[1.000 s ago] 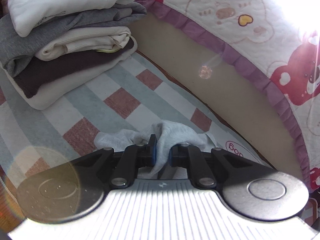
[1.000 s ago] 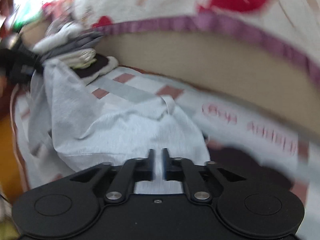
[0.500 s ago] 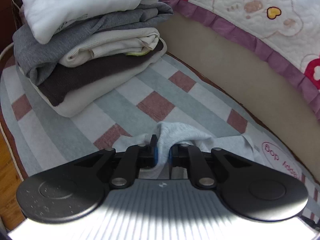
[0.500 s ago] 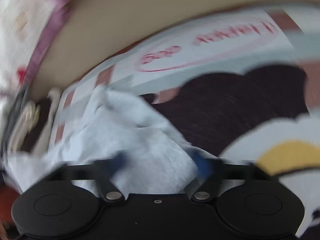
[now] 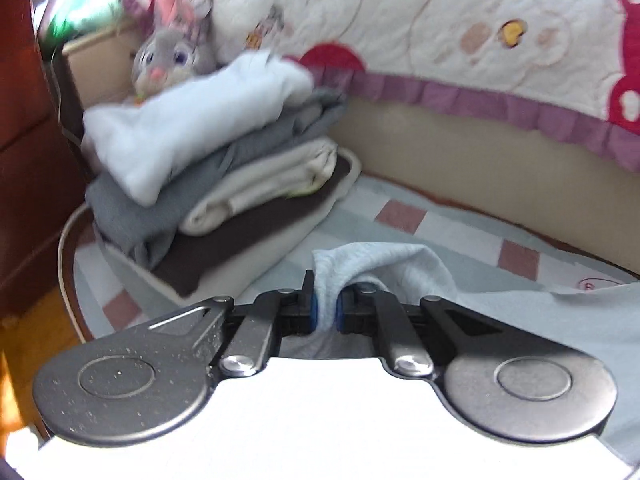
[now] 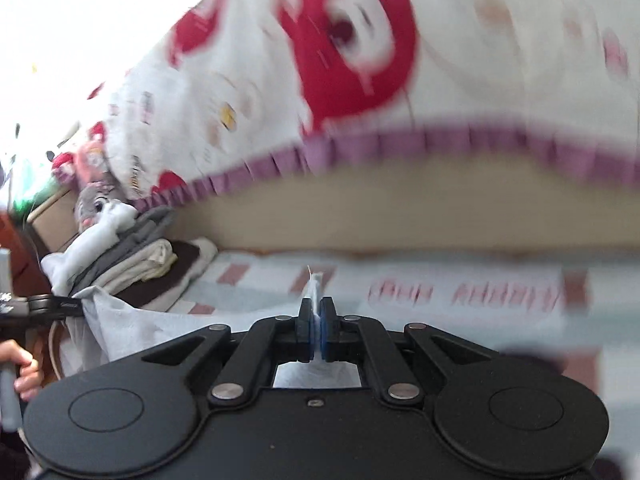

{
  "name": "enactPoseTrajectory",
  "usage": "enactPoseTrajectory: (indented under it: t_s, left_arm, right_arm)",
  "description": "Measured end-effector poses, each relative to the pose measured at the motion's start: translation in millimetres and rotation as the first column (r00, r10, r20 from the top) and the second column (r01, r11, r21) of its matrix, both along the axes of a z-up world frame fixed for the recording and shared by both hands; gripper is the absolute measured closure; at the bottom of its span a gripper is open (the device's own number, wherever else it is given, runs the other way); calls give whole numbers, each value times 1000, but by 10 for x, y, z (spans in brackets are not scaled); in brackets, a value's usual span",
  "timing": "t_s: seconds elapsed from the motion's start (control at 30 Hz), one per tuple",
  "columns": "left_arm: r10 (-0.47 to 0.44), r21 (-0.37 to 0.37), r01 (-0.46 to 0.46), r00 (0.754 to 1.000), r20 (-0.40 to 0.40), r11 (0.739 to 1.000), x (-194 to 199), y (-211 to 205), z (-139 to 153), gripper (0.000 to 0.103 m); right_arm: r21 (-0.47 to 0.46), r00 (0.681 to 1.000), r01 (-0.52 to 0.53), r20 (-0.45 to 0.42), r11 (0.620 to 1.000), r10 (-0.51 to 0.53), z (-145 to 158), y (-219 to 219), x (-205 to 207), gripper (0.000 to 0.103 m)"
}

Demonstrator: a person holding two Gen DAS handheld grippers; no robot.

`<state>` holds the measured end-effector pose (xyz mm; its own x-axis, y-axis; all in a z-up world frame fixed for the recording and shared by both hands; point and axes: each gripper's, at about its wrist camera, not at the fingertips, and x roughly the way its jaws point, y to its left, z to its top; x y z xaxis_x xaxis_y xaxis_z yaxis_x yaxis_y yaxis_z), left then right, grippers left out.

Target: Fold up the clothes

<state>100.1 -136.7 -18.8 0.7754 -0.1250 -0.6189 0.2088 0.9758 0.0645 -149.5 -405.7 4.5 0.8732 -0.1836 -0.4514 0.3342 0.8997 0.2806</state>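
A stack of folded clothes (image 5: 216, 168) is seen at the upper left of the frame, so part of the work appears done. The pale grey garment (image 5: 384, 268) is not yet folded: it is held at lower centre, limp and wrinkled, clamped by the left gripper (image 5: 325, 312) and the right gripper (image 6: 316, 328).

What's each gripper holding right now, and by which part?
Both are shut on the same light grey garment. The left gripper pinches a bunched fold of its edge; the right gripper pinches a thin edge or corner. Which part of the garment cannot be told.
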Motion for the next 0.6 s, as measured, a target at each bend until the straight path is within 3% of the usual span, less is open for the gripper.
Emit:
enactPoseTrajectory:
  t_s: [0.23,0.3,0.33,0.37,0.43,0.6]
  left_arm:
    - [-154,-129,150,988,-25,980,-70,-1,29,94]
    - [-194,-152,189,981,-18,970,-105,-39,38,93]
    - [-215,-159,210,977,-13,965,-123,-70,35,87]
    - [-228,-145,223,974,-17,964,-129,-109,8,74]
    - [-249,-107,244,968,-31,964,-133,-194,-57,58]
    - [-256,5,259,957,-133,966,-58,-392,-304,44]
  right_arm:
    - [-225,989,115,118,967,-90,950,-235,-372,99]
    - [-288,984,160,121,944,-130,1071,-311,-432,100]
    - [-317,983,175,115,932,-146,1091,-341,-428,100]
    - [-341,979,203,105,918,-177,1062,-391,-404,100]
    - [-362,968,251,76,898,-240,935,-542,-319,100]
    - [-345,919,359,-34,868,-393,108,-1146,52,100]
